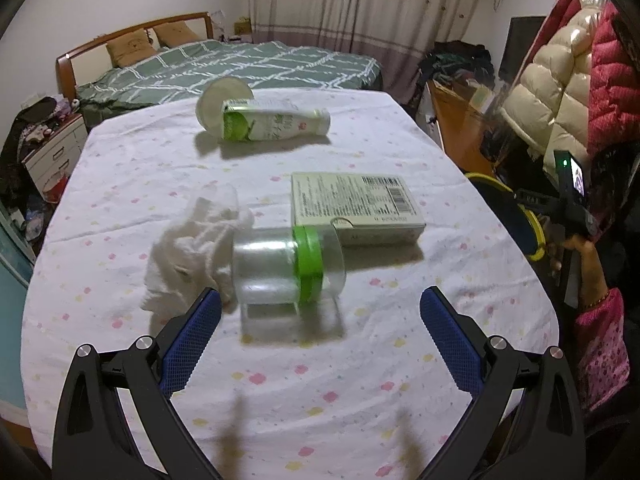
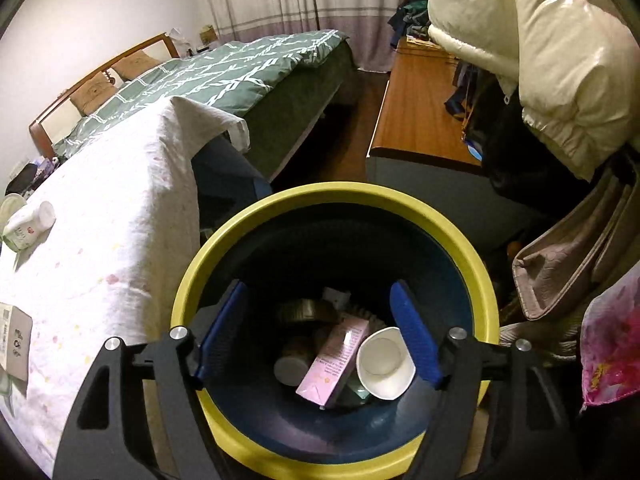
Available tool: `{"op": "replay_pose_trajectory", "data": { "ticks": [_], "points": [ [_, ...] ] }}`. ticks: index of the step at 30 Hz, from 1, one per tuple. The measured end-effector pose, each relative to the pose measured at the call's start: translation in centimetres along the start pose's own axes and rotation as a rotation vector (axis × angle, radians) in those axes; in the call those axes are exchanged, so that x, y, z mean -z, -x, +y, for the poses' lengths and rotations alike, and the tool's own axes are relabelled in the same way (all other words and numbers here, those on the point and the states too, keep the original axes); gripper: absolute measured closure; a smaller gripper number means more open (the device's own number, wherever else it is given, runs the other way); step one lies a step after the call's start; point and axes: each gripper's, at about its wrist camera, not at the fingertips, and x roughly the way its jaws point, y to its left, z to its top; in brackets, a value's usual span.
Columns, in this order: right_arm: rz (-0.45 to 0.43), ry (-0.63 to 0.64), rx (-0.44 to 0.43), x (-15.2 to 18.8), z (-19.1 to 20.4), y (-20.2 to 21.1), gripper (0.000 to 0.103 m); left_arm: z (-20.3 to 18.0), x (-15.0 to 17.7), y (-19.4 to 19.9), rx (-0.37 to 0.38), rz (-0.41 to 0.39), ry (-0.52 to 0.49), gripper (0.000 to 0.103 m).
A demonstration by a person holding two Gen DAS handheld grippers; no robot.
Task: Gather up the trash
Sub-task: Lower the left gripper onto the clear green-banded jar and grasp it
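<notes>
In the left wrist view my left gripper (image 1: pixel 320 304) is open and empty, just short of a clear jar with a green lid (image 1: pixel 288 266) lying on its side on the table. A crumpled white tissue (image 1: pixel 192 252) lies at the jar's left, a flat cardboard box (image 1: pixel 356 204) behind it, and a white-green bottle (image 1: pixel 276 122) with a round lid (image 1: pixel 220 100) farther back. In the right wrist view my right gripper (image 2: pixel 318 308) is open and empty above a yellow-rimmed bin (image 2: pixel 340 196). A white paper cup (image 2: pixel 384 362), a pink carton (image 2: pixel 336 358) and other trash lie inside.
The table (image 1: pixel 280 380) wears a white flowered cloth. The bin stands off its right edge (image 1: pixel 520 216). A bed (image 1: pixel 240 64) is behind, a wooden desk (image 2: pixel 416 112) and hanging coats (image 2: pixel 540 60) at the right, and a nightstand (image 1: pixel 52 152) at the left.
</notes>
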Motion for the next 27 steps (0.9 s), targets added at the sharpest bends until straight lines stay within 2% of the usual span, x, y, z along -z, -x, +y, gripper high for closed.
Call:
{"op": "replay_pose_trajectory", "data": {
  "ticks": [5, 10, 14, 23, 27],
  "points": [
    [-0.005, 0.003, -0.013, 0.1, 0.2, 0.4, 0.031, 0.1, 0.9, -1.1, 0.040, 0.042, 0.001, 0.005],
    [-0.009, 0.014, -0.035, 0.4, 0.8, 0.7, 0.030, 1.1, 1.4, -2.2, 0.025, 0.062, 0.023, 0.005],
    [-0.008, 0.020, -0.048, 0.4, 1.4, 0.7, 0.029, 2.0, 1.2, -2.9, 0.040, 0.070, 0.044, 0.005],
    [-0.011, 0.020, -0.061, 0.4, 1.4, 0.7, 0.029, 2.4, -0.3, -4.1, 0.011, 0.050, 0.048, 0.005],
    [-0.006, 0.014, -0.065, 0.6, 1.3, 0.6, 0.029, 3.0, -0.9, -5.1, -0.004, 0.060, 0.085, 0.005]
  ]
}}
